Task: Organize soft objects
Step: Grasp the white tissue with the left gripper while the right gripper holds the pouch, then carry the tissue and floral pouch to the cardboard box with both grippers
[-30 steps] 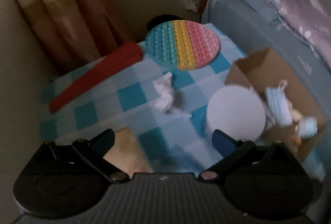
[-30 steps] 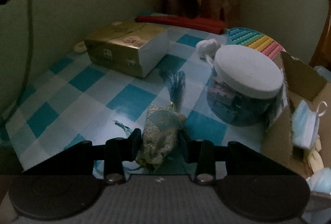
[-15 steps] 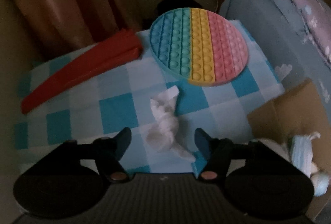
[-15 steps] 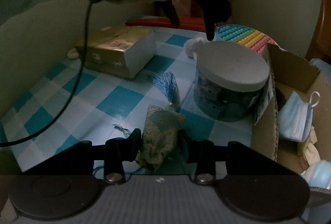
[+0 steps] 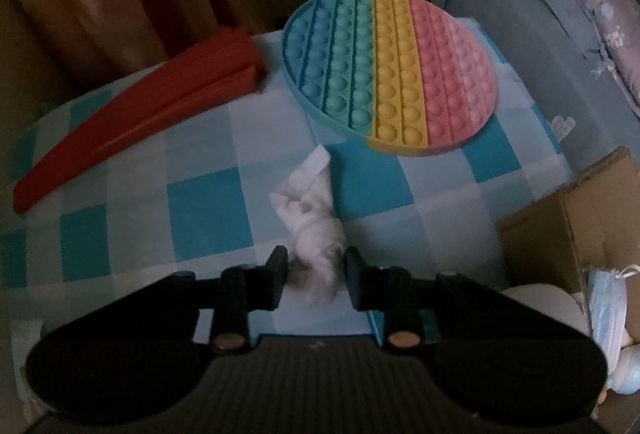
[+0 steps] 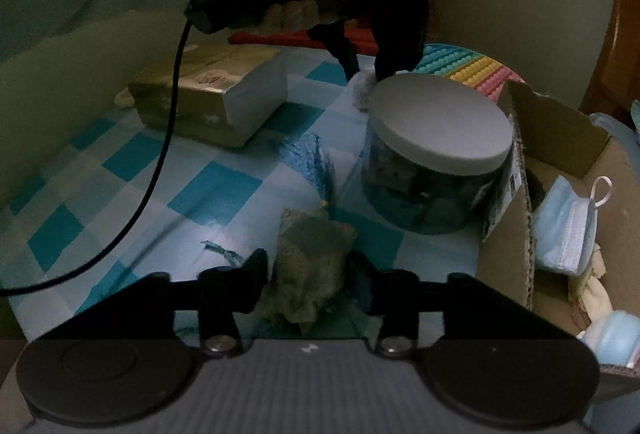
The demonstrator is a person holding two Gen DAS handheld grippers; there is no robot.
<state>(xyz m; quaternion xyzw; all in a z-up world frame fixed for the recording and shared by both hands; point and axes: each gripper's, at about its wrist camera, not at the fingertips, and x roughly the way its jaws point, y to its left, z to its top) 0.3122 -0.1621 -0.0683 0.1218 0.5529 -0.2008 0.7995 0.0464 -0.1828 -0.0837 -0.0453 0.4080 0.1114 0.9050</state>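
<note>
Right, status: your left gripper (image 5: 316, 274) is closing on the crumpled white tissue (image 5: 310, 222), which sits mid-table on the blue checked tablecloth (image 5: 208, 201), just short of the round rainbow pop-it mat (image 5: 390, 71) at the far edge. The pads look to be touching the wad's sides, so I'd call it pinched but not yet lifted.

Your right gripper (image 6: 306, 274) is opening around the green-gold fabric sachet (image 6: 310, 262) near the table's front edge. The pads stand clear of it on both sides, so it's released, lying on the cloth beside the white-lidded jar (image 6: 438, 153).

Progress, as I judge it: early to midway. The cardboard box (image 6: 520, 218) at the right edge already holds face masks (image 6: 568, 230) and some other soft bits. Tissue and sachet are both outside it. If the box is the target, the sachet has been let go short of it. The red curved piece (image 5: 132, 109) at the far left corner and the gold tissue pack (image 6: 212, 93) look untouched.

Versus a second ago: the left gripper was wide open, higher and further back, with the jar lid in its view. It has since dropped in over the tissue and closed down. The right gripper barely moved, but it was clamped on the sachet then and has slackened off now.
</note>
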